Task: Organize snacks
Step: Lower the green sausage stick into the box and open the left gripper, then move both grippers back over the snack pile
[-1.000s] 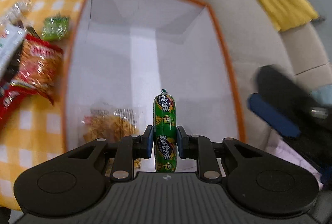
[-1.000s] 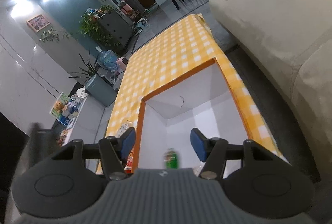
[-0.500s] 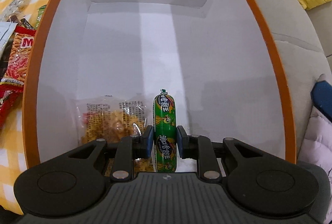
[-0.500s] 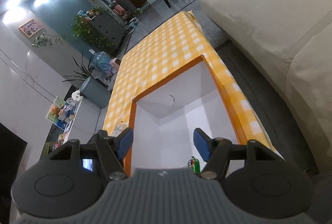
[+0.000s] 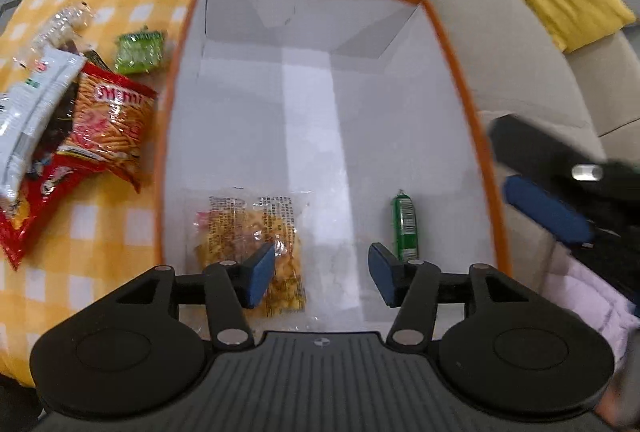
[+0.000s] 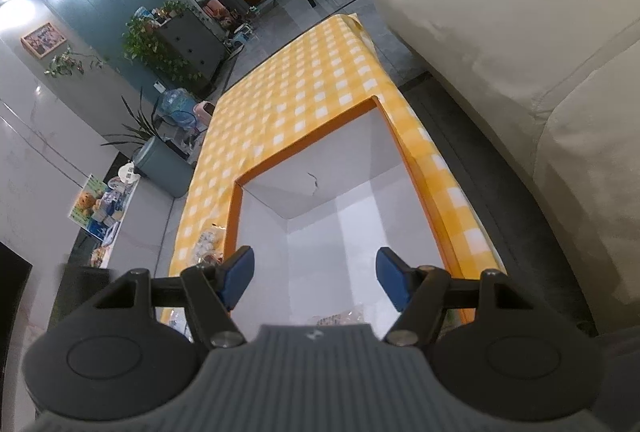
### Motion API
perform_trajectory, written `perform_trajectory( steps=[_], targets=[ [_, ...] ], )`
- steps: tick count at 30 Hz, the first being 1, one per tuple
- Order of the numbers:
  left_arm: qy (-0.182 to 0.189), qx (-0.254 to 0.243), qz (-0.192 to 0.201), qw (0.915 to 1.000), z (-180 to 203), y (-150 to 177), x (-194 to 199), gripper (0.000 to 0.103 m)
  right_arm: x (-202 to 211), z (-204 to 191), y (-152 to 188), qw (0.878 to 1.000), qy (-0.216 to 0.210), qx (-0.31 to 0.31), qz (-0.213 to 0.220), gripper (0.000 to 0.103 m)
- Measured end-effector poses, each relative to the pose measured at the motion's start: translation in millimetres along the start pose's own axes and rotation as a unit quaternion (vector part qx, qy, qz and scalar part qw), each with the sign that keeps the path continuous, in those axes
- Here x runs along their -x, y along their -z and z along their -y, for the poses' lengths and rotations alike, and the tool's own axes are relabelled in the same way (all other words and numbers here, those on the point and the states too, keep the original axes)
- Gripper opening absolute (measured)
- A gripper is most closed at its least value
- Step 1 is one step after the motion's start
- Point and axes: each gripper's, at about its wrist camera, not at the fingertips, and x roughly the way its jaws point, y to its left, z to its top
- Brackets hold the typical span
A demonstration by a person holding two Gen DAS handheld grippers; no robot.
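Sausage [image 5: 405, 226] dropped from opening left tongs [image 5: 322, 274]; lies just right.

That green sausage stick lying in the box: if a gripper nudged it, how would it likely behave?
The green sausage stick is a smooth cylinder lying on the flat floor of the box, so it would probably roll sideways. Its glossy wrapper looks slippery. It seems fairly stiff, likely keeping its shape.

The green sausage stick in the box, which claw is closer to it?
Left. The left claw, opening and empty, hangs just above the green sausage stick. The right claw sits off beside the box.
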Motion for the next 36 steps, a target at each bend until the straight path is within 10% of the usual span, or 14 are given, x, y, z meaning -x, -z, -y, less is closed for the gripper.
perform_trajectory(
  steps=[16, 36],
  targets=[
    [-0.059, 0.011, 0.068, 0.9959, -42.2, 5.5, 85.9, 0.069, -6.5, -33.5, 10.6, 0.997, 0.024, 0.066, -0.028, 0.073],
    [-0.084, 0.107, 0.103, 0.9853, -151.5, 13.3, 127.8, 0.069, -55.7, -96.7, 48.7, 0.968, 0.156, 0.136, -0.143, 0.1]
  ],
)
